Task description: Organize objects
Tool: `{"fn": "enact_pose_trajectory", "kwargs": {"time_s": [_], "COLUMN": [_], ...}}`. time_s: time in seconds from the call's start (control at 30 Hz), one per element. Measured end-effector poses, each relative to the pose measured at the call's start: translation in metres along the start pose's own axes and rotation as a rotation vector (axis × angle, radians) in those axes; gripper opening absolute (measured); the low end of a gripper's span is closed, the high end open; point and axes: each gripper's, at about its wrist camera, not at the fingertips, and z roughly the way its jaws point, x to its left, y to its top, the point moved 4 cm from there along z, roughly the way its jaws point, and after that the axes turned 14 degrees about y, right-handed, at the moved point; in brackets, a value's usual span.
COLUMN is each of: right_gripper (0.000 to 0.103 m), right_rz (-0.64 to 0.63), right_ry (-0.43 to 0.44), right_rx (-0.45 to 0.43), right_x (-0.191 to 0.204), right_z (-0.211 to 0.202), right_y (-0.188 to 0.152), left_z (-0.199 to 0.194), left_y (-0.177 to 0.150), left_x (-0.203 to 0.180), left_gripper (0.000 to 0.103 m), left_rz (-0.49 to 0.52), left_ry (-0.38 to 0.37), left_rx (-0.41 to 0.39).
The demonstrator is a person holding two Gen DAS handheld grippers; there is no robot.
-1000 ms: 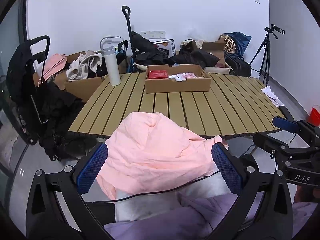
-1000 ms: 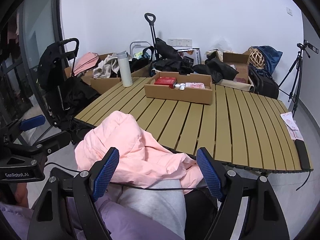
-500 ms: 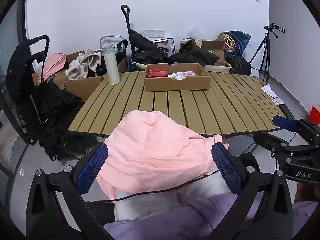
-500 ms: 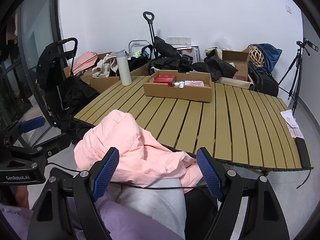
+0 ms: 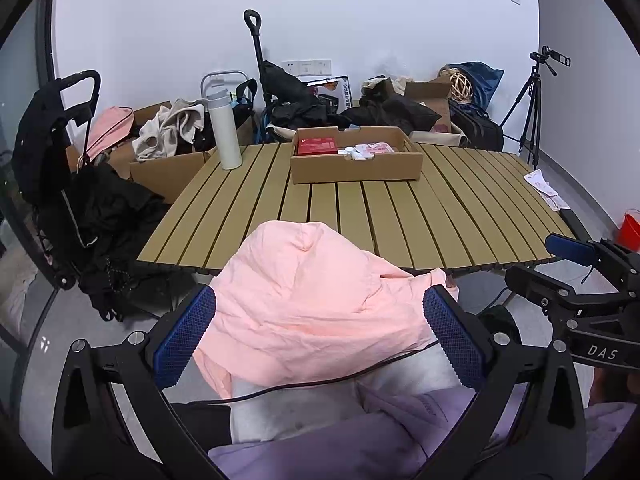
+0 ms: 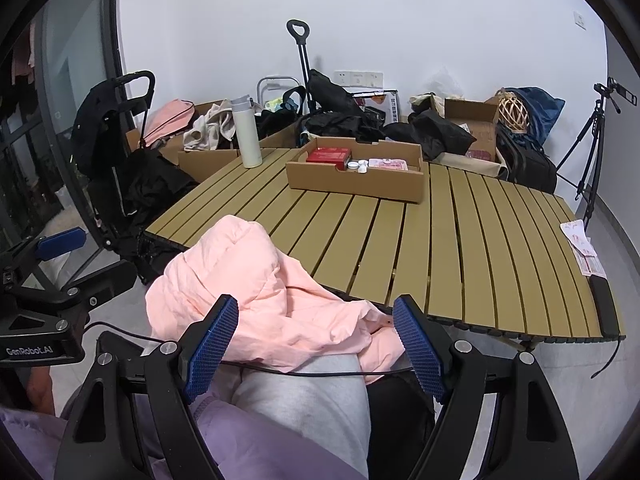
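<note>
A cardboard tray [image 5: 356,168] stands at the far middle of the slatted table [image 5: 400,220]; it also shows in the right wrist view [image 6: 356,182]. It holds a red box [image 5: 318,146], small white jars [image 6: 358,166] and a pink packet [image 6: 388,165]. A white bottle [image 5: 224,132] stands at the table's far left corner. A pink jacket [image 5: 308,300] lies on the person's lap at the near edge. My left gripper [image 5: 318,334] is open and empty above the jacket. My right gripper [image 6: 316,346] is open and empty above the lap.
Papers [image 6: 582,246] and a black phone [image 6: 604,308] lie at the table's right edge. A black stroller [image 5: 60,172], open boxes with clothes [image 5: 168,132], bags and a tripod [image 5: 528,104] stand around the table. A red bucket [image 5: 630,230] is on the floor at right.
Both views have lifted slightly, so the table and tray sit a little lower in frame. Both grippers stay open and nothing on the table has moved.
</note>
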Motion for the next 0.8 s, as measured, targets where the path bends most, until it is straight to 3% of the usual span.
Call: {"fn": "enact_pose_trajectory", "kwargs": {"time_s": [0.4, 0.57, 0.8], "right_gripper": [0.083, 0.083, 0.083], "right_rz": [0.002, 0.026, 0.055], "right_ry": [-0.001, -0.007, -0.014], "right_rx": [0.004, 0.005, 0.026], "right_x": [-0.002, -0.009, -0.015], "right_z": [0.001, 0.002, 0.009], "right_y": [0.0, -0.001, -0.004], "left_z": [0.002, 0.009, 0.02], "left_y": [-0.003, -0.007, -0.01], "left_x": [0.0, -0.002, 0.0], "left_gripper": [0.103, 0.103, 0.103], "left_rz": [0.003, 0.006, -0.003], "left_ry": [0.001, -0.035, -0.02], "left_rx": [0.005, 0.045, 0.064]}}
